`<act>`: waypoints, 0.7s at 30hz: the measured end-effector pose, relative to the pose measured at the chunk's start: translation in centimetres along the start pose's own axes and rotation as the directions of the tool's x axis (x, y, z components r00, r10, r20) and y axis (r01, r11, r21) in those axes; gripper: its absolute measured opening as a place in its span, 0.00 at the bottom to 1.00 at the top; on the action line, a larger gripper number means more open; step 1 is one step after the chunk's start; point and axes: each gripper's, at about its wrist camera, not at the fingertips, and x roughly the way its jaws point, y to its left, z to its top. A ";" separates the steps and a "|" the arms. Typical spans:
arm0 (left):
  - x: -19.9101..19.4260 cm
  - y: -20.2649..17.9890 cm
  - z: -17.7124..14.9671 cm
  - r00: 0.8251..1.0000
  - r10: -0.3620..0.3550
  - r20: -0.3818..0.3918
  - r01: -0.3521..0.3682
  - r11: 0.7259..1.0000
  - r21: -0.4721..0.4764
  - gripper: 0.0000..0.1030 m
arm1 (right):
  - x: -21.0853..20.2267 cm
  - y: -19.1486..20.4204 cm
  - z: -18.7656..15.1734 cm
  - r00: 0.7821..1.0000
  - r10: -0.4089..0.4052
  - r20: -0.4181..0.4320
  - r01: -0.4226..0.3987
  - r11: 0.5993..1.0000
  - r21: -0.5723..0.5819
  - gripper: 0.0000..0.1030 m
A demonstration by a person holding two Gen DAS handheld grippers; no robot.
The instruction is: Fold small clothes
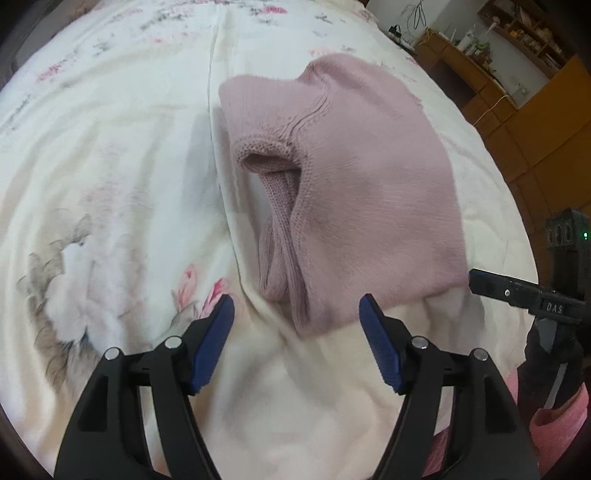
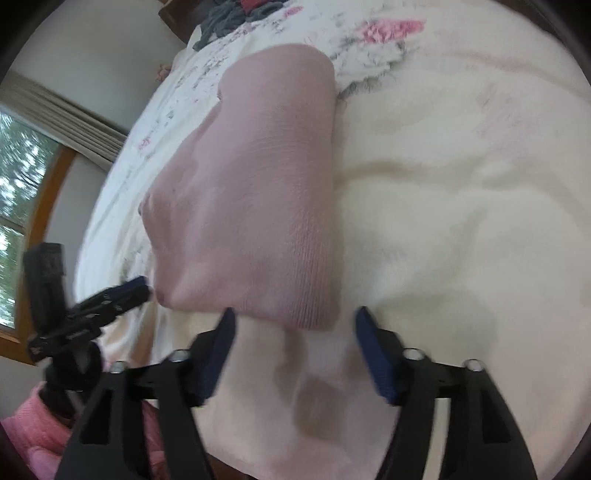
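Your left gripper (image 1: 297, 308) and right gripper (image 2: 291, 321) both hang with fingers spread, gripping nothing. The folded pink knit garment (image 1: 354, 192) lies on the floral bedspread (image 1: 110, 177) near the bed's near edge, just ahead of both grippers.

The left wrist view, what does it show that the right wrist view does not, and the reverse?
Only the left wrist view shows the ribbed neck opening of the pink knitted garment and the wooden shelves and cabinets beyond the bed.

Only the right wrist view shows a window with a wooden frame and a pile of dark clothes at the far end.

Both show the folded garment lying on the cream floral bedcover, and both grippers open, left gripper, right gripper.
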 end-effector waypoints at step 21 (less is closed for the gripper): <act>-8.8 -3.9 -3.4 0.983 0.163 0.087 -0.162 0.987 -0.022 0.85 | -7.2 7.5 -3.5 0.937 -0.323 0.130 0.337 0.935 -0.112 0.96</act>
